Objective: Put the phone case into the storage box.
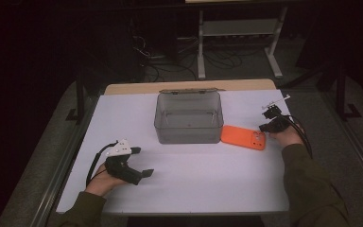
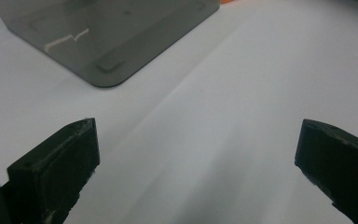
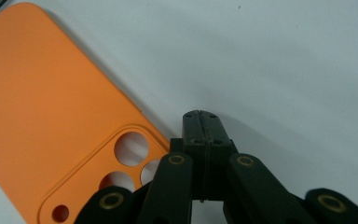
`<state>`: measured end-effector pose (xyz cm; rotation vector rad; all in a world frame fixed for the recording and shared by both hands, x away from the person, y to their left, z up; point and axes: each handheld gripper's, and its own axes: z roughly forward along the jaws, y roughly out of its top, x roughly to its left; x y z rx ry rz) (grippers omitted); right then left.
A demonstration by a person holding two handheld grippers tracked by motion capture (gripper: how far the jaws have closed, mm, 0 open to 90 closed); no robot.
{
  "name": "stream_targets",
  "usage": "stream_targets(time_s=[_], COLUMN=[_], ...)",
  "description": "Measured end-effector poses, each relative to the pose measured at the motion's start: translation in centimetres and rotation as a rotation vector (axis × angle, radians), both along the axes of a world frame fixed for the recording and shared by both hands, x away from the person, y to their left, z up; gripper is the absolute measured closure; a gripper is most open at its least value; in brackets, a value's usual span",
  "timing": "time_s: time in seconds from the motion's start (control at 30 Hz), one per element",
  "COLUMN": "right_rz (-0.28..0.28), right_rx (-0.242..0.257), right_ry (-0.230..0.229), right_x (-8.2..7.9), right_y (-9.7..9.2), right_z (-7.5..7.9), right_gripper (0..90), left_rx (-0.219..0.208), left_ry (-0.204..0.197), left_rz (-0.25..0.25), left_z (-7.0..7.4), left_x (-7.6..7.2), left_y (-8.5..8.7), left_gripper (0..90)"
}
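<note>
An orange phone case [image 1: 244, 137] lies flat, camera cut-outs up, right of centre in the high view, just beside the smoky plastic box [image 1: 188, 118] on the white table [image 1: 194, 184]. The right gripper [image 3: 201, 122], jaws pressed together on nothing, sits at the case's corner; the left gripper [image 1: 142, 162], lower left, stands wide open. The case is probably light, thin and flexible (likely grippy rather than slick), so an edge pinch near the cut-outs seems best

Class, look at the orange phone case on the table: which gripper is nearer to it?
Right. The right gripper, shut, sits at the phone case's camera-hole end, right beside its edge. The left gripper, open, is far off across the table, nearer the grey box.
</note>
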<state>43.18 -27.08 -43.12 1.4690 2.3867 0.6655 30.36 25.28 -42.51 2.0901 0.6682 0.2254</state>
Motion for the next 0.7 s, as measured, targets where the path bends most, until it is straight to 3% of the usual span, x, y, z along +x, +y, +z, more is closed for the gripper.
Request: stream_targets(time_s=[0.47,0.7], right_rz=[0.047,0.072], right_rx=[-0.020,-0.018], right_ry=[-0.006,-0.020], right_x=[-3.6,-6.1], right_y=[0.0,0.4], right_z=[0.1,0.1], right_gripper=[89.0,89.0], left_rx=[-0.001,0.000], left_ry=[-0.003,-0.004], left_rz=[-0.002,-0.004], left_z=[0.1,0.1], left_x=[-0.1,-0.1], left_y=[0.0,-0.1], left_gripper=[0.0,0.0])
